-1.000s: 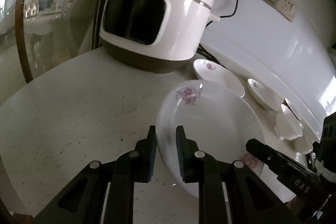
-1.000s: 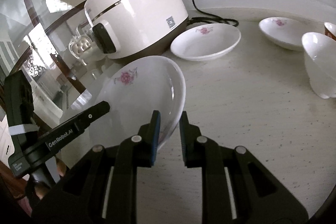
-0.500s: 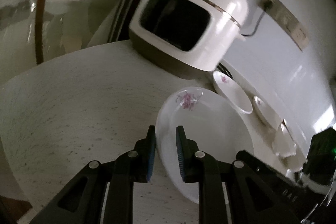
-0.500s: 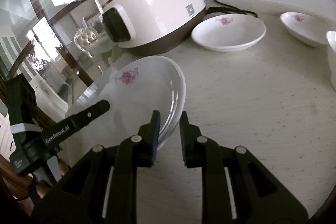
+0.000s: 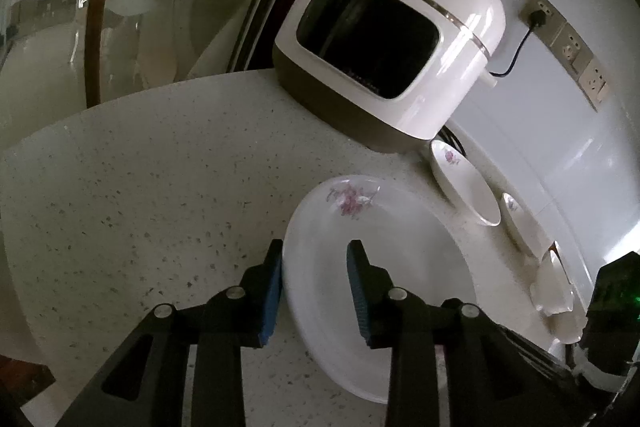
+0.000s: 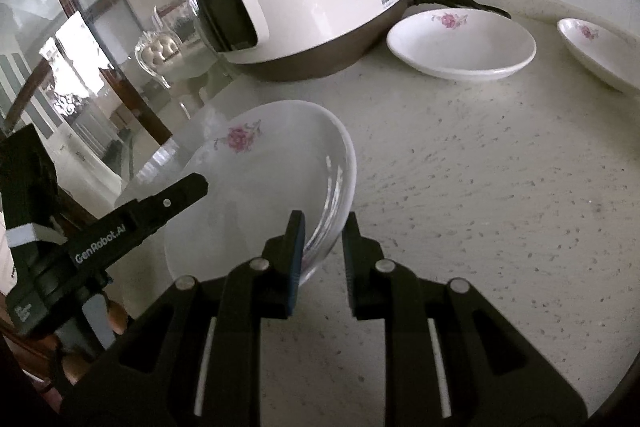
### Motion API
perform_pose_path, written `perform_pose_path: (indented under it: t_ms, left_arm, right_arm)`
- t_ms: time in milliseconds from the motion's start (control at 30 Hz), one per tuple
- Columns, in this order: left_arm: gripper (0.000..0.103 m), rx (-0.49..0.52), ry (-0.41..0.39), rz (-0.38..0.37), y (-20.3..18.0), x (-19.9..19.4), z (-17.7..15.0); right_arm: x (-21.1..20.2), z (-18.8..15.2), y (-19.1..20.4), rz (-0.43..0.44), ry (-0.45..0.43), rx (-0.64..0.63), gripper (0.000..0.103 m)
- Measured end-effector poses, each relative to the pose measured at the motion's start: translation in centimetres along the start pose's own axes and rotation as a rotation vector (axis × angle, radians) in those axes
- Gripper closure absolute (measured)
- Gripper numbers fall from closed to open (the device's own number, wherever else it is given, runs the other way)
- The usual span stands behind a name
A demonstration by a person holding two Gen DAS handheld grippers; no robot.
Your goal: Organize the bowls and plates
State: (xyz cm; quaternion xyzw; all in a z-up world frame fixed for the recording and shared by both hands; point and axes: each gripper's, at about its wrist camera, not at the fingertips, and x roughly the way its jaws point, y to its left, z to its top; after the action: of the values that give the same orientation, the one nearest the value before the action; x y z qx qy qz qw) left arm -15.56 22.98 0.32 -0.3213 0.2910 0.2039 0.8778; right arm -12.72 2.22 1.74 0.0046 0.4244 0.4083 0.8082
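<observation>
Far right of my left view, the cups (image 5: 554, 287) are cut off and hard to make out. The big plate (image 5: 384, 239) lies on the desk (image 5: 140, 187), near side of the rice cooker (image 5: 388, 39). My left hand-held gripper (image 5: 316, 291) has just been opening; its jaws straddle the plate's left rim, pads loose. My right hand-held gripper (image 6: 322, 255) is clamped on the plate's right rim. Two small plates (image 6: 460, 43) sit farther right.
</observation>
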Motion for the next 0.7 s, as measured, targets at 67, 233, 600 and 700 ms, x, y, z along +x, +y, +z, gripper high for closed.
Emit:
perform_pose_path:
  t_ms: [67,233,600,700]
  left_arm:
    - [0.06,0.007,-0.002,-0.008,0.0,-0.1,0.0]
    - [0.035,-0.008,-0.06,0.001,0.3,-1.3,-0.1]
    - [0.028,-0.076,-0.146,-0.047,1.5,-3.1,-0.4]
    - [0.019,-0.089,-0.25,-0.086,1.4,-5.2,-0.8]
  right_arm:
    - [0.1,0.0,0.0,-0.004,0.006,0.003,0.08]
    - [-0.5,-0.1,-0.4,-0.018,-0.026,0.037,0.06]
    - [-2.8,-0.5,-2.1,-0.021,-0.152,0.139,0.041]
    - [-3.4,-0.6,-2.8,-0.018,-0.194,0.178,0.035]
